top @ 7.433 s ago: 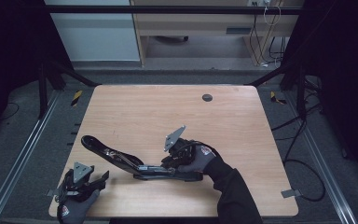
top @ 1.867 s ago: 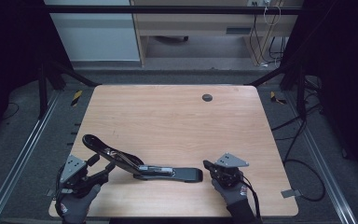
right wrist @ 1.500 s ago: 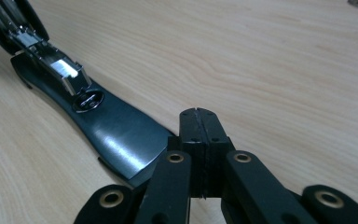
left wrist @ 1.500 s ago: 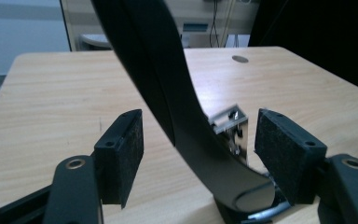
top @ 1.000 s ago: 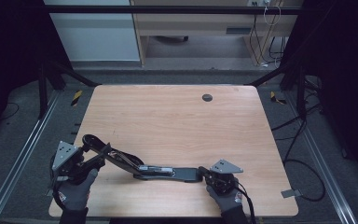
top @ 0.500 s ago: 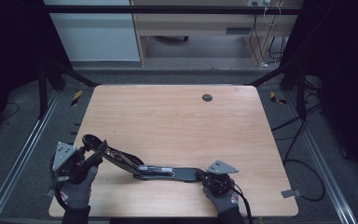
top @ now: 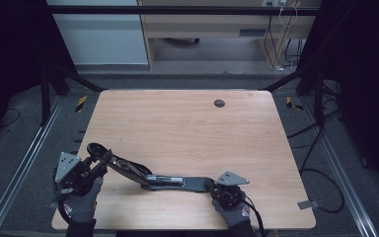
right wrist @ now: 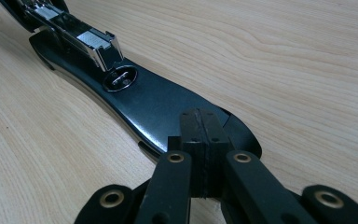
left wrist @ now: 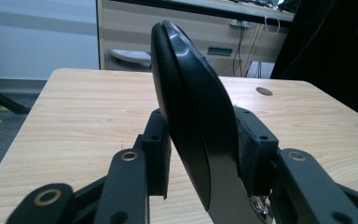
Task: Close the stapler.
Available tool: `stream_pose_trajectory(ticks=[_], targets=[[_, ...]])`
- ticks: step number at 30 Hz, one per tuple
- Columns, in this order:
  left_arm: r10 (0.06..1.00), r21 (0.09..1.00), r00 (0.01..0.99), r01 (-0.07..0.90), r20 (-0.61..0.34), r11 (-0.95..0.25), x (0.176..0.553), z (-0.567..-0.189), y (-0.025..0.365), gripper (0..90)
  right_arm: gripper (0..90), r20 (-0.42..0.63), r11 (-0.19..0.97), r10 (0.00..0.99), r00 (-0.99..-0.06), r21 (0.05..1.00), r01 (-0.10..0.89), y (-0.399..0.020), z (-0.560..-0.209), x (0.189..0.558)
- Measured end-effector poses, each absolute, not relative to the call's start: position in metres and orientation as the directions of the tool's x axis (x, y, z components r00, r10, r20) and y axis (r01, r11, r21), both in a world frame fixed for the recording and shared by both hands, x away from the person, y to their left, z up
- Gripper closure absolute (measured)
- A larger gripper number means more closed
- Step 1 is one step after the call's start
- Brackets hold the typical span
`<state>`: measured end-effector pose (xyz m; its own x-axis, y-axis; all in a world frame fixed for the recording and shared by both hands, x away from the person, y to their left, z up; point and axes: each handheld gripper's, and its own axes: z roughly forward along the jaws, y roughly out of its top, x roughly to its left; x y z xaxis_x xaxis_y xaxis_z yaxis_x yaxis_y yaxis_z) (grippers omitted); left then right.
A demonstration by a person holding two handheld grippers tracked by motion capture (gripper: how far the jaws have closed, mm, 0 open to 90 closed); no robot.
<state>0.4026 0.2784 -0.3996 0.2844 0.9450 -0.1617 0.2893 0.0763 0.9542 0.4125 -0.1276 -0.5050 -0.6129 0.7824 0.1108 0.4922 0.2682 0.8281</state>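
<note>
- A long black stapler [top: 148, 175], opened out flat, lay along the near part of the wooden tabletop [top: 187, 128], running from the near left corner toward the near middle.
- The left gripper [top: 86, 170], held in a gloved hand [top: 79, 205] at the near left edge, had just been closing its fingers [left wrist: 156, 154] on the stapler's raised handle end; in the left gripper view the pads pressed that curved black handle from both sides.
- That handle stood tilted up off the wood, so it hid much of the middle of the tabletop in the left gripper view.
- The right gripper [top: 223, 190] sat at the stapler's other end, its fingers [right wrist: 200, 140] shut tight together with nothing between them, their tips resting on the flat black base.
- In the right gripper view the base's round metal anvil [right wrist: 120, 79] and the silver staple rail [right wrist: 81, 35] lay just ahead of the closed fingers.
- A small dark round hole [top: 219, 103] sat in the far part of the tabletop, well apart from the stapler.
- Beyond the table stood a pale cabinet [top: 101, 34] and a wooden desk [top: 212, 24], with cables [top: 281, 29] hanging at its right side.
- Dark metal frame bars [top: 49, 89] flanked the table, and more cable [top: 321, 168] trailed over the floor at the right.
- Nothing lay between either gripper and the stapler.
</note>
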Motion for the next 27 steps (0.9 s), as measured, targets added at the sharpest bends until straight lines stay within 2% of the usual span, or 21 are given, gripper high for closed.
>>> stream_pose_trajectory(ticks=[27], targets=[[0.94, 0.962, 0.304, 0.264, -0.154, 0.072, 0.398, -0.39, 0.26, 62.4, 90.0, 0.128, 0.245, 0.792, -0.598, 0.829, 0.503, -0.131, -0.506, 0.415]])
